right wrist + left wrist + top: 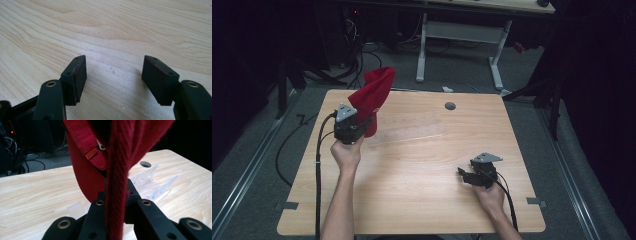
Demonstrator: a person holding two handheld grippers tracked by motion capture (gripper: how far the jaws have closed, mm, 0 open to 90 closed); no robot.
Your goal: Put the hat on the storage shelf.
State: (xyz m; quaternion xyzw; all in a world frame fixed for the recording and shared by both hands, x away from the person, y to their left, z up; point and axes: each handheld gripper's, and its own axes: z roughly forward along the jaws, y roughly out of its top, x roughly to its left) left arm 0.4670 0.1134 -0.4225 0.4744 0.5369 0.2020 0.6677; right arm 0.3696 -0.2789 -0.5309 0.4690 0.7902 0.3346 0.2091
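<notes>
A red knitted hat (373, 96) is held up over the table's far left part, and my left gripper (362, 123) is shut on its lower edge. In the left gripper view the hat (117, 157) rises from between the two black jaws, its ribbed edge pinched between them, with a small orange label on its folded brim. My right gripper (463, 174) rests low at the table's near right, pointing left. In the right gripper view it (113, 75) stands open over bare wood with nothing between its pads.
A clear plastic rack (150, 185) lies on the wooden table (422, 165) just beyond the hat; in the high view it (412, 134) is a faint patch mid-table. A round cable hole (450, 106) sits near the far edge. Cables and a desk frame stand beyond.
</notes>
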